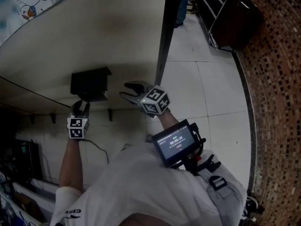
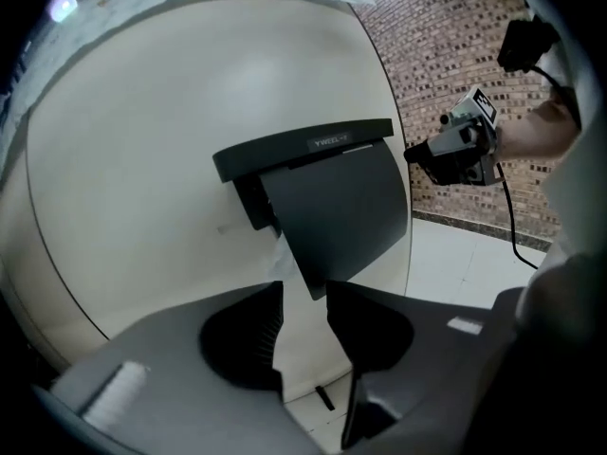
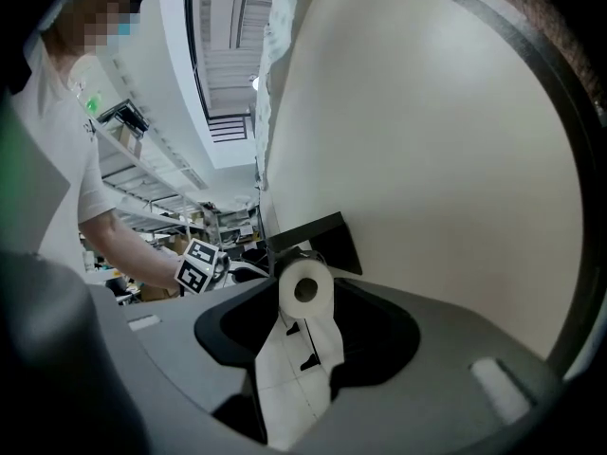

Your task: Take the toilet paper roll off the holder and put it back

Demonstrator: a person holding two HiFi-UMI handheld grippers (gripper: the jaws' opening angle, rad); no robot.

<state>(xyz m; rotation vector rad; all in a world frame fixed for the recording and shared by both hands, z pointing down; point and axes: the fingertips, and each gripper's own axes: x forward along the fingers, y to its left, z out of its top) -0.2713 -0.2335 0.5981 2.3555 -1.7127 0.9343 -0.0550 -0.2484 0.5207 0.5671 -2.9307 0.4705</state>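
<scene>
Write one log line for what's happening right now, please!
roll: on holder | left gripper: open, below flap | right gripper: open, beside holder, facing roll end

White toilet paper roll, end-on, under the black holder, its flap tilted.

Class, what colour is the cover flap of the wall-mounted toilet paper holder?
The cover flap is plain black, shown best in the left gripper view.
</scene>
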